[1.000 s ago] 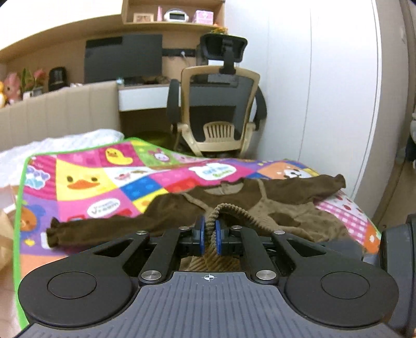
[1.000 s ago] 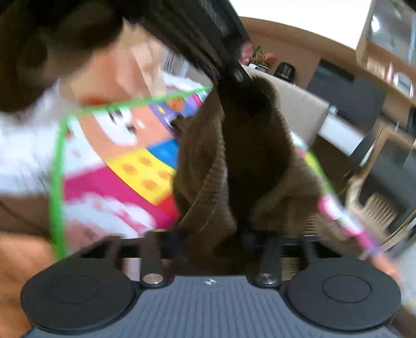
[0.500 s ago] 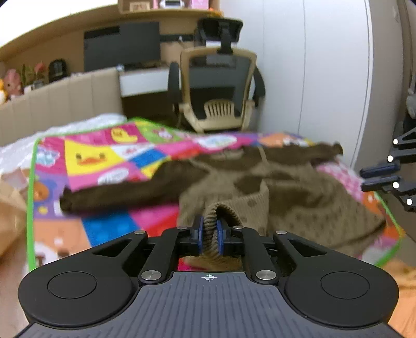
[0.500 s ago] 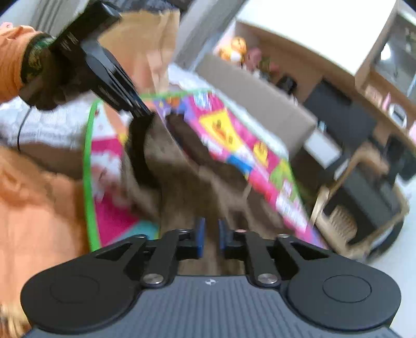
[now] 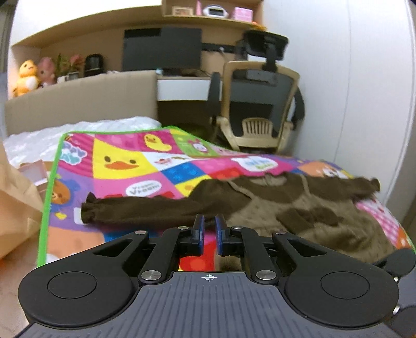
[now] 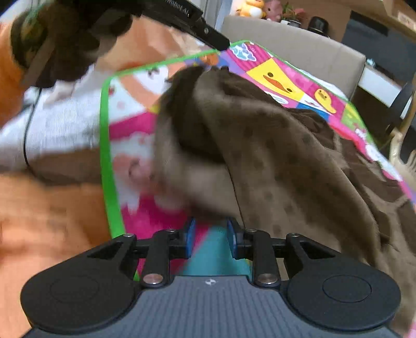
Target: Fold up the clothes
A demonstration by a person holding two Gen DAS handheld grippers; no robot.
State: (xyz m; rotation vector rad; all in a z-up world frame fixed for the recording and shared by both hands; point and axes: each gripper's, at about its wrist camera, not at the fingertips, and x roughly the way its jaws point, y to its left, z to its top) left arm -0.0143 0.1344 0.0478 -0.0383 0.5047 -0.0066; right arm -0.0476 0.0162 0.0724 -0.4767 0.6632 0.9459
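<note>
A brown sweater [image 5: 299, 208] with a lighter dotted front lies spread on the colourful play mat [image 5: 145, 166], its left sleeve [image 5: 135, 210] stretched out to the left. My left gripper [image 5: 209, 234] hovers over the near hem, its fingers slightly apart with only the mat showing between them. In the right wrist view the sweater [image 6: 273, 156] lies rumpled just ahead of my right gripper [image 6: 211, 239], which is open over the mat and holds nothing. The left gripper [image 6: 187, 18] shows at the top of that view, held in a dark gloved hand [image 6: 70, 44].
An office chair [image 5: 260, 104] and a desk with a monitor [image 5: 161, 49] stand behind the mat. A brown paper bag [image 5: 15, 208] stands at the left, white bedding [image 5: 78, 132] beyond it. A white wall [image 5: 364, 104] closes off the right side.
Both grippers have let go of the sweater's hem. The sweater has dropped and now lies flat on the mat. The right gripper's jaws have opened wider.
</note>
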